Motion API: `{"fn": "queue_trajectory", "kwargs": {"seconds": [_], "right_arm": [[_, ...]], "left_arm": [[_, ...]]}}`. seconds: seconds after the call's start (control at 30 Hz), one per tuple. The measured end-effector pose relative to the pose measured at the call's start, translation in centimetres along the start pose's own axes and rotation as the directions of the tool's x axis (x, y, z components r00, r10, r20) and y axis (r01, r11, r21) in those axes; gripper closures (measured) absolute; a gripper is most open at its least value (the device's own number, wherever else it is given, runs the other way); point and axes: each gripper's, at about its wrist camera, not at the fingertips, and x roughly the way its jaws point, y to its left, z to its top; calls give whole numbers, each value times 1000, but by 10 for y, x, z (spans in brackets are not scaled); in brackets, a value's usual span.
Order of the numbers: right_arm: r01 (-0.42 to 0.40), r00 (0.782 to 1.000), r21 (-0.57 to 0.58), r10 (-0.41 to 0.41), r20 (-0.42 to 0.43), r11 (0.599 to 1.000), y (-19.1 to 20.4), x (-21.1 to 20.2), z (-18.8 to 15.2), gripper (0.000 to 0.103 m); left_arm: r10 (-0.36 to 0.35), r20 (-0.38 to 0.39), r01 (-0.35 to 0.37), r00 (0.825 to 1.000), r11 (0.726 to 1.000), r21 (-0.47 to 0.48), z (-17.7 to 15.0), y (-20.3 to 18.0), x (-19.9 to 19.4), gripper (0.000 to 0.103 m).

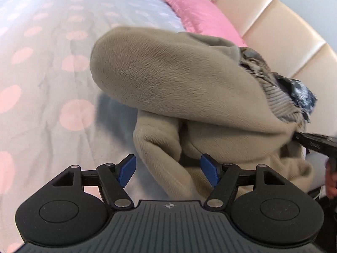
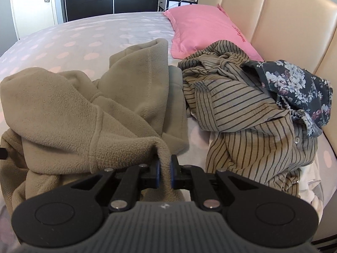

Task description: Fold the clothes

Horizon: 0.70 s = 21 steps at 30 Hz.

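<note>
My right tool (image 2: 165, 168) pinches a fold of the tan fleece (image 2: 63, 109), which lies heaped on the spotted bed (image 2: 73, 35). My left tool (image 1: 167, 169) stands wide, gripping nothing, with a lobe of fleece between its blue pads (image 1: 127, 169). A striped shirt (image 2: 242, 113) and a floral garment (image 2: 294, 84) sit beside the pink pillow (image 2: 202, 27).

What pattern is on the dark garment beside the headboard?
White and pink flowers on the dark blue garment, clearest in the right wrist view.

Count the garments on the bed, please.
3: a beige fleece at the front left, a striped shirt to its right, a floral piece on the shirt. Others may be hidden underneath.
</note>
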Motion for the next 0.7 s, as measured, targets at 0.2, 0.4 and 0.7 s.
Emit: {"fn": "queue_trajectory", "kwargs": {"seconds": [0.2,0.4,0.7], "right_arm": [[-36,999,28,36,12,999,-4,-2,3,92],[-77,991,-24,79,110,997,10,-43,27,93],[-155,910,-367,277,307,917,127,-160,74,93]], "left_arm": [[27,-50,-27,998,1000,-10,1,-5,25,92],[129,77,-132,989,991,28,-5,-7,-22,97],[288,324,-283,901,957,-64,-2,28,-148,98]]}}
